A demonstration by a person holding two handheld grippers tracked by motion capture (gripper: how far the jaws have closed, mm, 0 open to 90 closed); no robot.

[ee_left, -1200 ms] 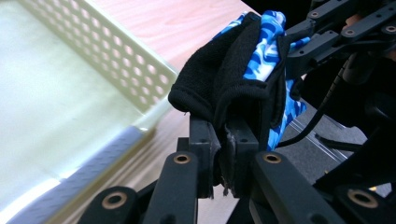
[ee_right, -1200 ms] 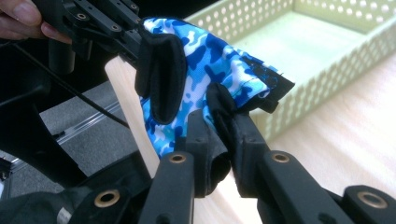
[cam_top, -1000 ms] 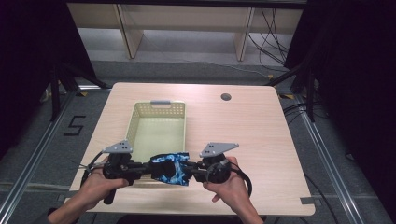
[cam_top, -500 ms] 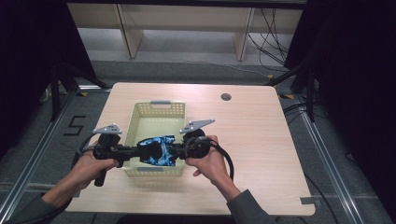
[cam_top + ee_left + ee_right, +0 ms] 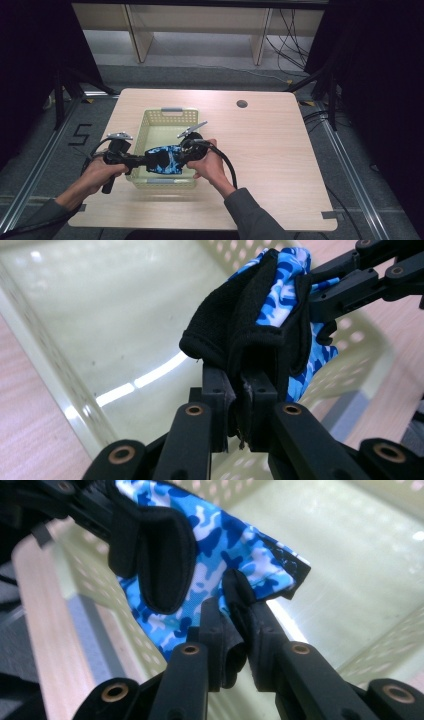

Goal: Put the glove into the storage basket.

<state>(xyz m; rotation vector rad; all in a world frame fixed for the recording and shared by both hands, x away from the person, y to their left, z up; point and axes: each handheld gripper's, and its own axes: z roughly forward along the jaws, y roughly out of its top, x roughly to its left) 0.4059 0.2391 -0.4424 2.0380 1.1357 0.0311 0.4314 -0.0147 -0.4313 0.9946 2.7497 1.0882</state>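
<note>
Carried forward from the table's near edge, the blue camouflage glove (image 5: 164,161) is now held above the near half of the pale green basket (image 5: 169,111), stretched between the two tools. It is gripped from both sides: the left gripper (image 5: 239,390) is clamped tight on the black cuff end, with its jaws pressed together on a fold of fabric, and the right gripper (image 5: 239,611) is pinched on a black-trimmed edge at the opposite end. In the high view the left gripper (image 5: 141,161) and the right gripper (image 5: 181,154) are seen almost meeting across the cloth.

Soft, light handling is to be expected of this glove. It sags and folds between the holds, so no stiffness can be counted on, and it is judged unlikely to be damaged by a drop into the basket. The thicker black hem and cuff are judged the safest places to be taken, since the thin printed fabric could slip or bunch between narrow pads. Being limp, it may catch on the perforated basket wall if lowered carelessly, so a central release is probably wanted.
</note>
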